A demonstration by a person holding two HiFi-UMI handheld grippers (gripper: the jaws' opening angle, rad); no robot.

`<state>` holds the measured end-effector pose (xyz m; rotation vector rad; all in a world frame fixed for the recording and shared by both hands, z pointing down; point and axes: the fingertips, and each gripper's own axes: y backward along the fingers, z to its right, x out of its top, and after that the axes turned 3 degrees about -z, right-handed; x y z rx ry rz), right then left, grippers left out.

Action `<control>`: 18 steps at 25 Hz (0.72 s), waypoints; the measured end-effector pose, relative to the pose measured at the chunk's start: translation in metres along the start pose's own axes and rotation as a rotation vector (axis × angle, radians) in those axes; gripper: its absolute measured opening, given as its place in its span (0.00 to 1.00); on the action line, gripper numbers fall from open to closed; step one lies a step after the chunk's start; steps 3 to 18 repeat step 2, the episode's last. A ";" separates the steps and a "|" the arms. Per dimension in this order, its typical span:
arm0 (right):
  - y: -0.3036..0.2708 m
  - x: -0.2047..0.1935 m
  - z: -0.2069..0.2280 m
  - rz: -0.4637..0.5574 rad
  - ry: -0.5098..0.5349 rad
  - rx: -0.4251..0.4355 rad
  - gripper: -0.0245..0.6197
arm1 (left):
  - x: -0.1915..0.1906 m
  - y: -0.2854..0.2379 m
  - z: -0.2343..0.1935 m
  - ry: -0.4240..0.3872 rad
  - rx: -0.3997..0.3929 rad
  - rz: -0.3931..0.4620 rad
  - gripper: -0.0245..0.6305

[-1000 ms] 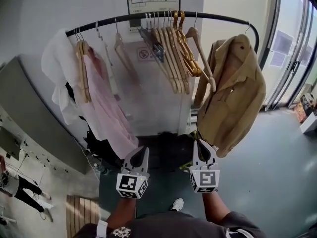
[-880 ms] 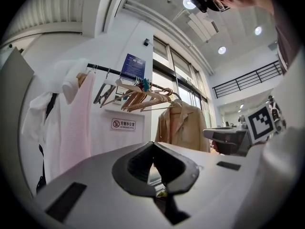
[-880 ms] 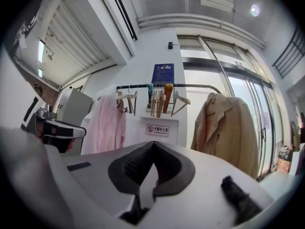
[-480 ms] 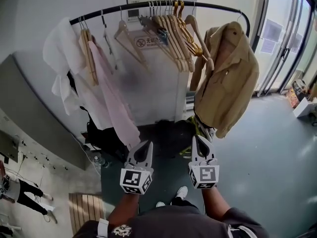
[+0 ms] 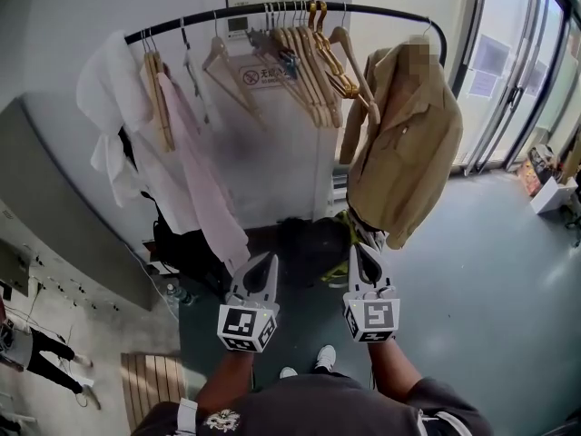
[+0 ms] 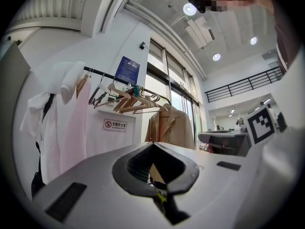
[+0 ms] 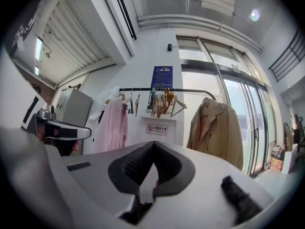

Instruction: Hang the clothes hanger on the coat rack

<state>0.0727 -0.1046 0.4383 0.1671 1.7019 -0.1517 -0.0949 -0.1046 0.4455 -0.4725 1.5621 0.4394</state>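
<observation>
Tools, two: left tool (image 5: 269, 260) with jaws pressed together tip to tip, right tool (image 5: 360, 249) the same, neither clamped on anything, side by side below the coat rack (image 5: 390, 10). Three garments on the rail: white garment (image 5: 113, 98), pink garment (image 5: 204, 171), tan jacket (image 5: 408, 143). Bare wooden clothes hangers (image 5: 313, 71) bunched mid-rail, overlapping too tightly for a sure count, roughly half a dozen. One lone hanger (image 5: 218, 57) apart to their left. Jacket's own hanger hidden but for its hook. Rack's lower part out of sight behind the clothes.
</observation>
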 end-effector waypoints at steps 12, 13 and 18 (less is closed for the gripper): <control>0.001 -0.001 0.002 0.001 0.001 0.000 0.06 | -0.003 -0.001 0.002 0.002 0.004 0.000 0.04; 0.001 -0.001 0.002 0.001 0.001 0.000 0.06 | -0.003 -0.001 0.002 0.002 0.004 0.000 0.04; 0.001 -0.001 0.002 0.001 0.001 0.000 0.06 | -0.003 -0.001 0.002 0.002 0.004 0.000 0.04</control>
